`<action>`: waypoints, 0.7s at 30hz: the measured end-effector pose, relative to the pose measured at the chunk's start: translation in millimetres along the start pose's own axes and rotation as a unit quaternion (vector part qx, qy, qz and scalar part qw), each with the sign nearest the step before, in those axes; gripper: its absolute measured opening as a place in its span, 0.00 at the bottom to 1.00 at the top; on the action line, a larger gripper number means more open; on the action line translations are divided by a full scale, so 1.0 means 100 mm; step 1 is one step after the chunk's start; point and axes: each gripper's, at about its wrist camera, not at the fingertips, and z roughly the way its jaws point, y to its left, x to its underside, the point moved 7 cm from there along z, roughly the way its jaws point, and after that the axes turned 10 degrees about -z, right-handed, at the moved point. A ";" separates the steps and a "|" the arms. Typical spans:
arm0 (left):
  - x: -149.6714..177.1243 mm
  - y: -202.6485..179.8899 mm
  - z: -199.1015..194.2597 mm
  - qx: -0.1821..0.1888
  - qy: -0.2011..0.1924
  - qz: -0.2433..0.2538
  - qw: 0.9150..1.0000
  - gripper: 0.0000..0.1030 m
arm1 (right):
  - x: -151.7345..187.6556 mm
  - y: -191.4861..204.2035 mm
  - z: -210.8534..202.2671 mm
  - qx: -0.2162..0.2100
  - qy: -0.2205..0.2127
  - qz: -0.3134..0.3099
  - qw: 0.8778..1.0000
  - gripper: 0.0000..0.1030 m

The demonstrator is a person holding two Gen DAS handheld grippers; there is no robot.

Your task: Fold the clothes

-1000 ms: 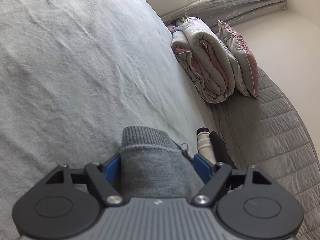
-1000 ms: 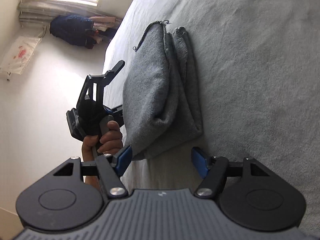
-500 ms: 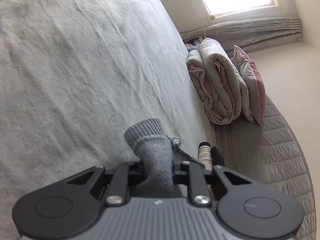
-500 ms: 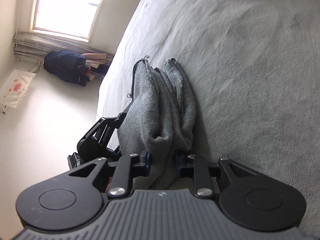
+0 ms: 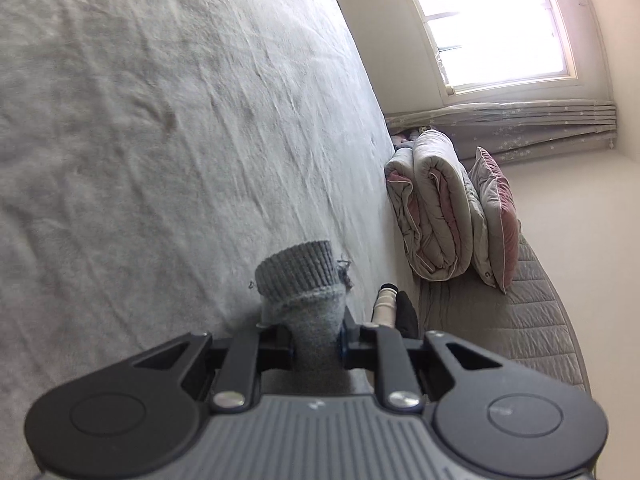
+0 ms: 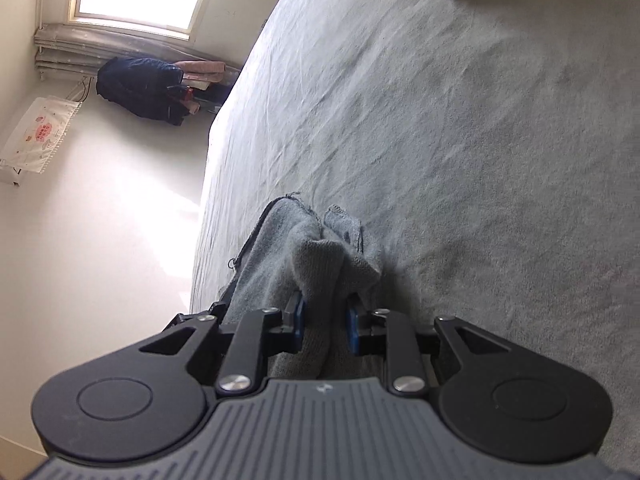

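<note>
A grey knitted garment (image 5: 316,320) is pinched at its ribbed cuff by the left hand-held gripper (image 5: 316,350), and its bunched body (image 6: 320,280) is clamped by the right hand-held gripper (image 6: 323,322), just above the grey bed (image 5: 160,140). Folded quilts (image 5: 436,216) are stacked beyond.

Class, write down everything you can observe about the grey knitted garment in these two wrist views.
The grey knitted garment looks like a soft wool-like sweater, bunched into lengthwise folds on the pale bedsheet. One end shows a ribbed band with loose threads beside it. The left gripper is shut on the fabric just behind that ribbing; the right gripper is shut on a gathered fold of the other end. Between the grips it sags in creases near the bed's edge.
</note>
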 end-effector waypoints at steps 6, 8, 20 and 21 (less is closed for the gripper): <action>0.27 0.36 -0.38 -0.036 -0.009 0.043 0.998 0.18 | 0.24 -0.09 0.09 0.032 0.032 -0.011 0.999 0.25; 0.29 0.49 -0.38 -0.060 -0.003 0.064 0.996 0.21 | 0.33 -0.16 0.13 0.054 0.036 -0.014 0.998 0.27; -0.09 -0.04 -0.58 -0.029 -0.081 0.230 0.969 0.46 | 0.45 0.17 -0.06 0.219 -0.087 -0.202 0.951 0.55; -0.03 -0.14 -0.53 -0.021 -0.077 0.264 0.961 0.46 | 0.49 0.23 -0.10 0.231 -0.111 -0.232 0.939 0.55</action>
